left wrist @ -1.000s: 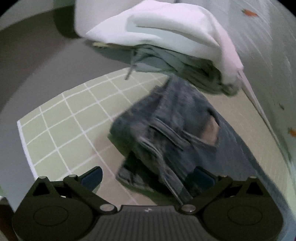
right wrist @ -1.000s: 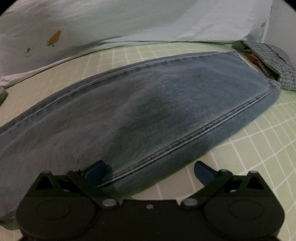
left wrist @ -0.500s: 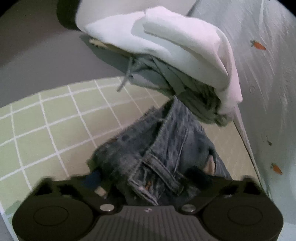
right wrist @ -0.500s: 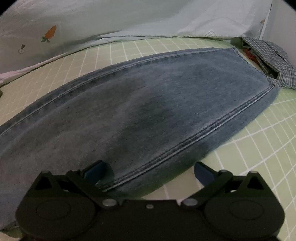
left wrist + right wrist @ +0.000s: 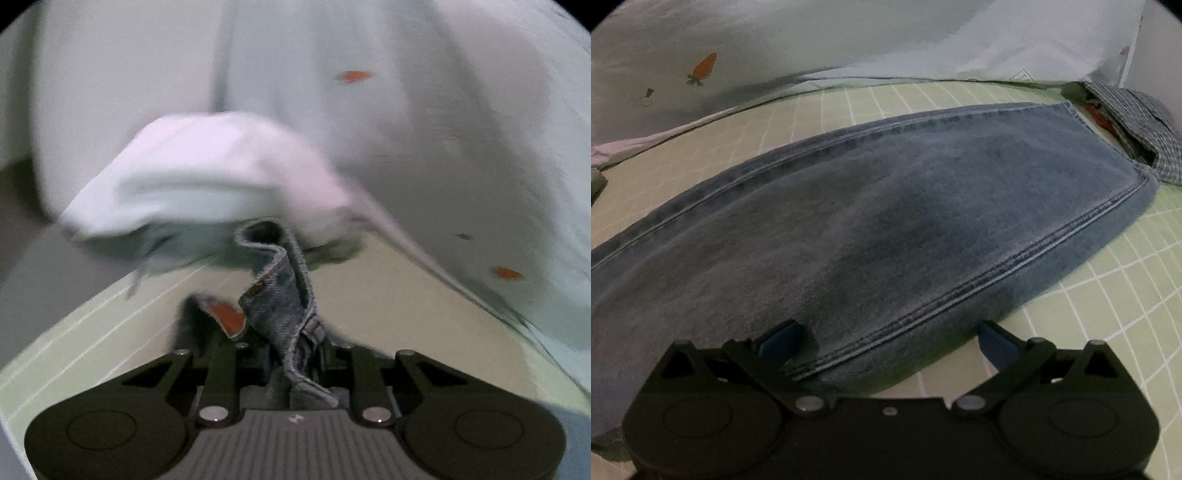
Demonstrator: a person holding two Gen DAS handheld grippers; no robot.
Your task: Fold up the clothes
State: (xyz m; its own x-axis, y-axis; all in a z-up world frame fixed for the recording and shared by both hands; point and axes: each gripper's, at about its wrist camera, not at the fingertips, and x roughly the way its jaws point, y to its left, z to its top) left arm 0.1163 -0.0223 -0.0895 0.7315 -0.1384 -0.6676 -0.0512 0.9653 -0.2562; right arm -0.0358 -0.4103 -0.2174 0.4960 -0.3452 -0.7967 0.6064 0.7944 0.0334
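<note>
Left gripper (image 5: 295, 363): clenched on the jeans' waistband (image 5: 286, 295), raised off the bed.
Right gripper (image 5: 886, 341): spread wide, straddling the leg's near seam.
Jeans (image 5: 886, 221): leg flat along the checked sheet (image 5: 1108, 314), hem beside a plaid garment (image 5: 1137, 122).
Technique: lift the waistband evenly; keep seams aligned.

left: white folded cloth (image 5: 207, 177) heaped close ahead, carrot-print sheet (image 5: 461, 129) walling the right side, bare green grid mat (image 5: 388, 295) between | right: jeans (image 5: 886, 221) cover the middle, checked garment (image 5: 1137, 125) at far right, open mat (image 5: 1108, 332) at right
</note>
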